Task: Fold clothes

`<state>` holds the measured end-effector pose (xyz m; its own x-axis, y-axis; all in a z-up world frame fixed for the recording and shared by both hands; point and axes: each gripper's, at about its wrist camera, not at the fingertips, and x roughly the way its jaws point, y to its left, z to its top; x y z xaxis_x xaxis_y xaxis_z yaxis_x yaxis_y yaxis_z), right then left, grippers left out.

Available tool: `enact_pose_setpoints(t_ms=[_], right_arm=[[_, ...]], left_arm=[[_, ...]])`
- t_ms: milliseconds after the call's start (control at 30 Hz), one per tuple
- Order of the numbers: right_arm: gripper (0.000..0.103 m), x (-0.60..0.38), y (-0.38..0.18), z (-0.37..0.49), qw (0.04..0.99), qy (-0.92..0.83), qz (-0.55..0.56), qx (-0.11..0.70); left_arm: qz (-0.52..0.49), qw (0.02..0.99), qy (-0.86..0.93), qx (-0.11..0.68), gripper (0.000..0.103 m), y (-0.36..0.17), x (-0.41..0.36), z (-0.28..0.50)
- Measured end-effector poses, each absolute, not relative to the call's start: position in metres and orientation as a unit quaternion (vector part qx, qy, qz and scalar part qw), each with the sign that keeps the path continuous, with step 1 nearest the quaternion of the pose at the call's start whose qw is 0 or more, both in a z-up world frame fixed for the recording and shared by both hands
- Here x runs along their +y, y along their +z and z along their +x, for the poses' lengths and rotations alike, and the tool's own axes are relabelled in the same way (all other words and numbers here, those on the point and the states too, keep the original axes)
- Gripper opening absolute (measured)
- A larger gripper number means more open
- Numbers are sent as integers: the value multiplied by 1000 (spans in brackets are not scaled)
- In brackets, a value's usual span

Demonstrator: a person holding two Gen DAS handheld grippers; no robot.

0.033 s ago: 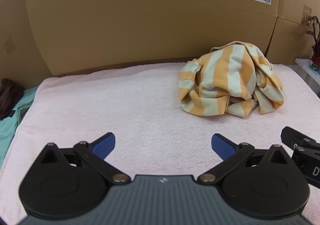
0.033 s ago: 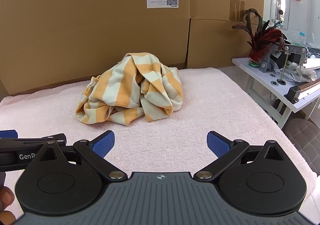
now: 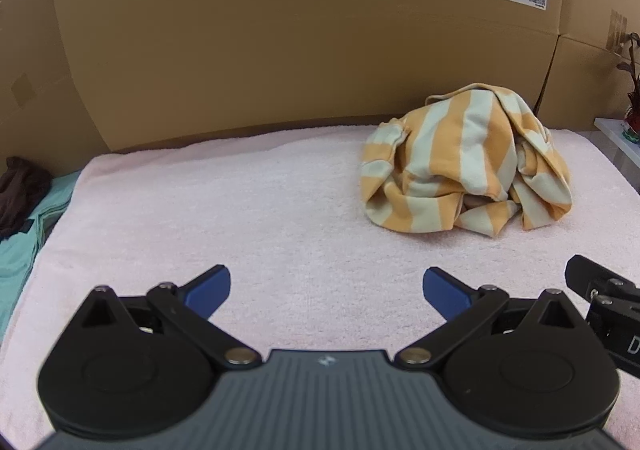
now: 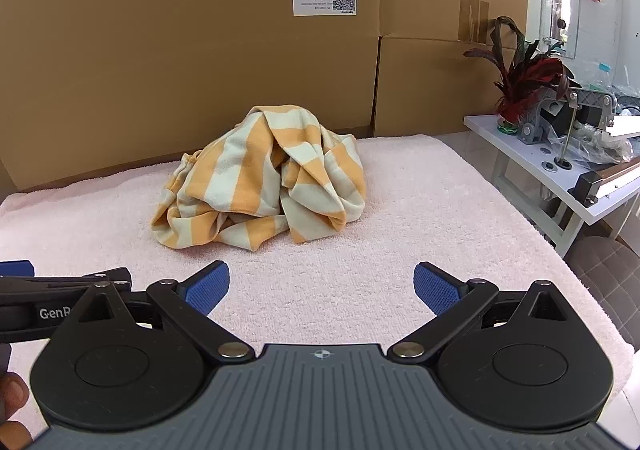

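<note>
Hovering: left gripper [image 3: 326, 288] held low over pink towel [image 3: 240, 210], fingers spread, nothing gripped | striped garment [image 4: 264, 174] lies crumpled, unfolded, far side of towel | right gripper [image 4: 321, 286] likewise spread, nothing held | next judged: an edge of the heap to be found and pinched.

Right gripper [image 4: 321, 286] fingers [image 4: 208, 284] spread wide, nothing between them, hovering over the pink towel-covered surface [image 4: 420, 210]. Striped orange/cream garment [image 4: 264, 174] sits crumpled in a heap well ahead of the fingers, slightly toward the left finger's side, not touching either. Left gripper [image 4: 60, 290] pokes in beside the left finger, low at frame edge. Cardboard boxes [image 4: 180, 50] stand behind the garment. White side table [image 4: 532, 158] with red-leaf plant [image 4: 520, 78] lies beyond the right finger.
</note>
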<state>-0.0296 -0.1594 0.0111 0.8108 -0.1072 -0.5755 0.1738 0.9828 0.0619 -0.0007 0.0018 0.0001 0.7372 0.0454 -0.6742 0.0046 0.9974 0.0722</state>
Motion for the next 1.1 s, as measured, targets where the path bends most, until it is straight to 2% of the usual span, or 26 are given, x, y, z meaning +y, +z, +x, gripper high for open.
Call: enact_pose_setpoints(t_ms=[333,500,867,1100], right_arm=[[101,-161,9,-28,950,-74,58,299],[100,-163,11,-28,951,-78,65,293],[100,-161,16,-29,954,-76,68,282],[100,-154,24,-32,959,-77,52,267]], left_arm=[[29,940,-14,341,102,2,6,-1],[-13,923,-44,382,101,-4,12,8],[-46,915,-43,398,100,3,22,9],[-23,934,8,356,102,16,21,2]])
